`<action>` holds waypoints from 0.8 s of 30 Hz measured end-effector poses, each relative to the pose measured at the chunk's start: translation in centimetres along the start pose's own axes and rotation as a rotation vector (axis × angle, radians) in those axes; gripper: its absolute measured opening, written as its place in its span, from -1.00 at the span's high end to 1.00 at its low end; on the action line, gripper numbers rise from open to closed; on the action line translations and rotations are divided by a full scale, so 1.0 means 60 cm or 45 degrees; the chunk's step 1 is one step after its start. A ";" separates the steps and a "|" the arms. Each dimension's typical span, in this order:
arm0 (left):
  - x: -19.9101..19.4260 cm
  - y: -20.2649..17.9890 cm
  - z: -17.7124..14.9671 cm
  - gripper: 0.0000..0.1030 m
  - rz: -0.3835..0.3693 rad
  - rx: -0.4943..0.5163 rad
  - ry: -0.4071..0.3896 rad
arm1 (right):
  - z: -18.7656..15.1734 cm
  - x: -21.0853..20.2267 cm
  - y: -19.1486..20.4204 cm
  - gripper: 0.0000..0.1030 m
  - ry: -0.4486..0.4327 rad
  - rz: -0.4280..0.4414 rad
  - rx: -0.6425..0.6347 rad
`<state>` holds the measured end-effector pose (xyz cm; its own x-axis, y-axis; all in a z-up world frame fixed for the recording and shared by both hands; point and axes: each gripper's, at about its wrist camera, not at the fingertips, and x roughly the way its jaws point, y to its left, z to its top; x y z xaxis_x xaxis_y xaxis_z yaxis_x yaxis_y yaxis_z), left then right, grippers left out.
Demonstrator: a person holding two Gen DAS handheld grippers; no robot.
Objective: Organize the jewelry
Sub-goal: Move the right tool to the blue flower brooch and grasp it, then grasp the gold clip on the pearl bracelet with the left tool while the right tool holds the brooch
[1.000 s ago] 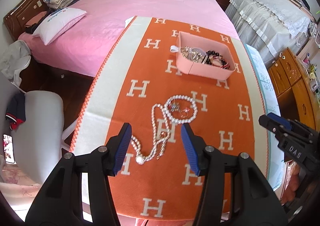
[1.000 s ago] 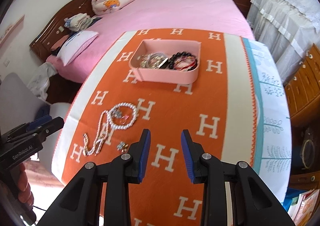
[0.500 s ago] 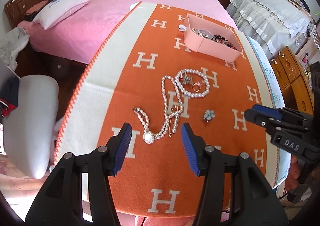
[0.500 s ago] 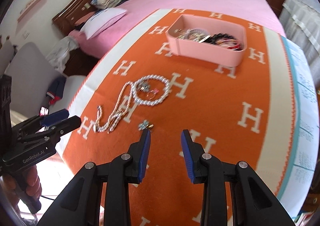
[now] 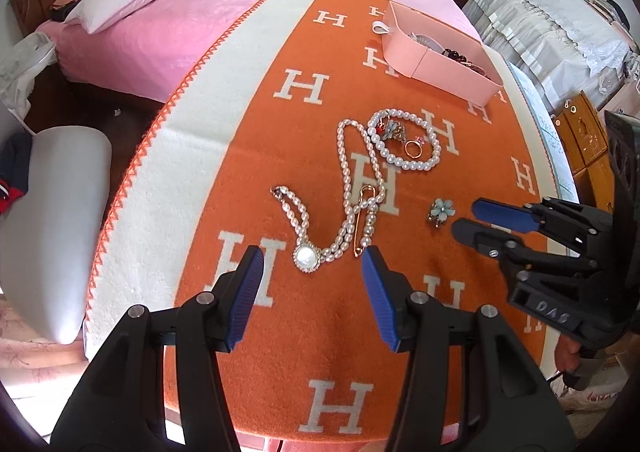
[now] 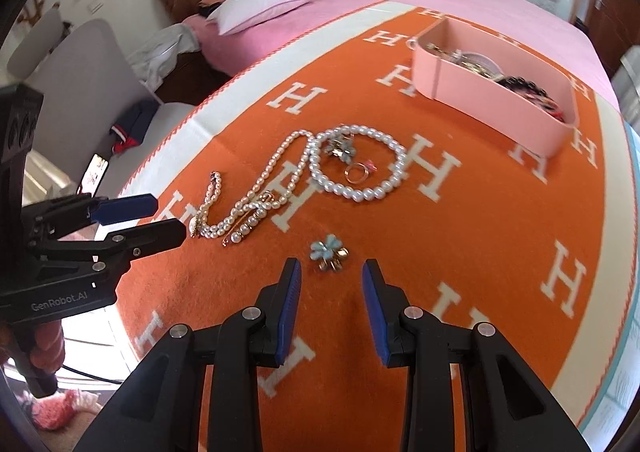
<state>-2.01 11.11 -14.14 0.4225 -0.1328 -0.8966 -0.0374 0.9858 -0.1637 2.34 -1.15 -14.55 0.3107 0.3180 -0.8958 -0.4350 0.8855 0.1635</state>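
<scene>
- Left gripper (image 5: 312, 264): jaws stood about half apart, nothing between the pads; hung just short of the pendant (image 5: 306, 258) of the pearl necklace (image 5: 362, 188), not touching it.
- Right gripper (image 6: 330, 272): jaws stood narrower, empty; poised directly before the blue flower brooch (image 6: 329, 248), brooch lying just beyond the fingertips on the orange blanket (image 6: 460, 236).
- Loose pieces noted on the blanket: pearl bracelet (image 6: 360, 168) in a ring, with a gold ring (image 6: 355, 173) and a second flower piece (image 6: 340, 148) lying inside it; long gold pin (image 5: 365, 218) crossing the necklace strand.
- Pink box (image 6: 492, 100) observed well apart at the far side, already holding beads and other items; contents only partly visible, so spare room inside probably adequate but not confirmed.
- Risk, brooch: small, low and irregular; narrow jaw setting left little margin, so an off-centre approach likely to push it across the blanket rather than seize it.
- Risk, necklace: gripped at the pendant alone, strand likely to trail, drag the pin, or snag the bracelet where the two lie touching.
- Risk, blanket: soft pile likely to catch between pads and lift with the piece.
- Risk, grippers: both close together over the same patch; collision possible if closed in simultaneously.
</scene>
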 end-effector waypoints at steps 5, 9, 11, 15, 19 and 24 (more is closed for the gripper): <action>0.007 -0.008 0.018 0.06 -0.009 0.007 -0.009 | 0.011 0.034 0.019 0.38 0.007 -0.033 -0.129; 0.012 -0.021 0.043 0.06 -0.019 0.032 -0.025 | 0.011 0.055 0.027 0.50 0.008 -0.053 -0.196; 0.016 -0.032 0.062 0.06 -0.020 0.058 -0.043 | 0.011 0.058 0.026 0.59 -0.013 -0.074 -0.215; 0.028 -0.054 0.100 0.06 -0.035 0.088 -0.059 | 0.019 0.060 0.010 0.62 -0.017 -0.069 -0.162; 0.050 -0.091 0.142 0.07 -0.061 0.133 -0.058 | 0.024 0.058 -0.028 0.62 -0.016 -0.073 -0.035; 0.098 -0.131 0.168 0.32 -0.049 0.196 0.023 | 0.026 0.052 -0.075 0.63 -0.027 -0.089 0.088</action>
<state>9.90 3.63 -13.96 0.4045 -0.1709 -0.8984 0.1181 0.9839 -0.1340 6.60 -3.60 -17.42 0.3564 0.2609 -0.8972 -0.3525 0.9268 0.1295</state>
